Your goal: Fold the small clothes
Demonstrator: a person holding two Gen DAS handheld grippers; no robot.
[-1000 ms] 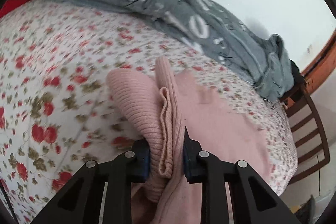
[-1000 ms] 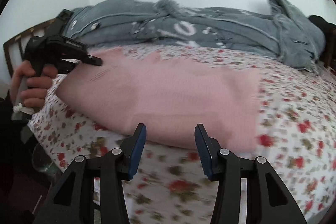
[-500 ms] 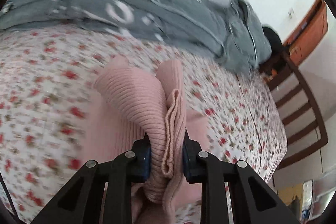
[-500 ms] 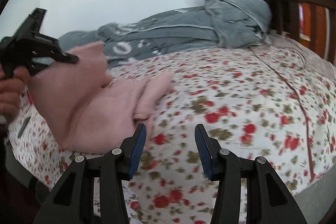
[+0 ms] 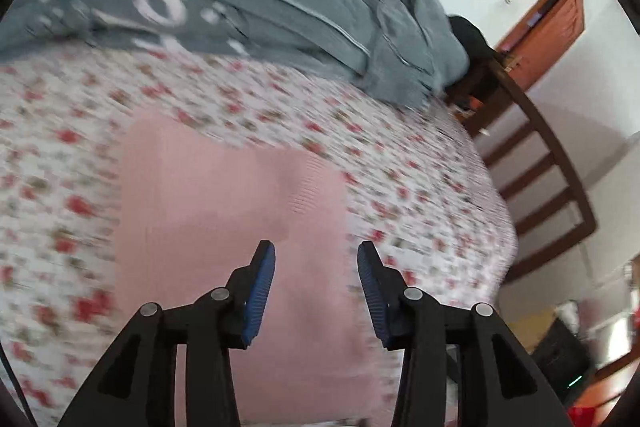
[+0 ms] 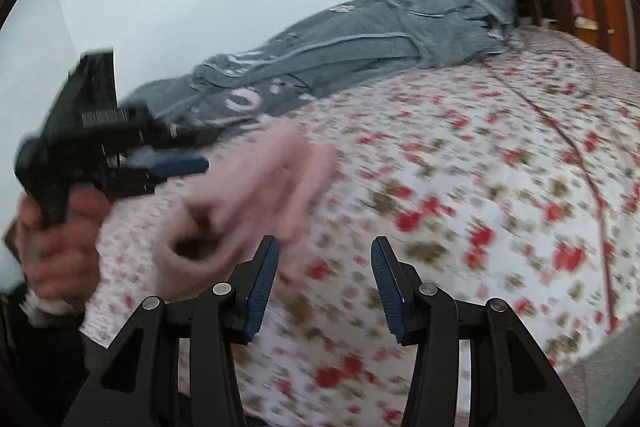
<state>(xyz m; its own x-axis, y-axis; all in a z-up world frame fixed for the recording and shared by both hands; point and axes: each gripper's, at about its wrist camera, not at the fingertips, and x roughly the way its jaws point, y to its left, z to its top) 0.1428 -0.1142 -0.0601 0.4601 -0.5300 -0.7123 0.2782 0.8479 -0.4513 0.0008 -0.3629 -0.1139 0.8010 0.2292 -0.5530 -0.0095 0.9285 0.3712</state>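
A pink knitted garment [image 5: 224, 211] lies folded on the floral bedsheet [image 5: 420, 179], just ahead of and under my left gripper [image 5: 316, 287], which is open and empty above its near part. In the right wrist view the garment [image 6: 248, 203] is a blurred bunched heap at the left. My right gripper [image 6: 324, 283] is open and empty over the sheet, to the right of the garment. The left gripper [image 6: 160, 163] shows at far left in a hand, above the garment.
A grey blanket [image 5: 248, 11] lies along the wall at the back of the bed [image 6: 520, 155]. A wooden slatted bed frame [image 5: 552, 179] and an orange door [image 5: 548, 23] stand at the right. The bed edge drops off at front right.
My left gripper has opened and let go of the pink garment, which now lies on the bed. The right gripper stays open and has swung slightly.
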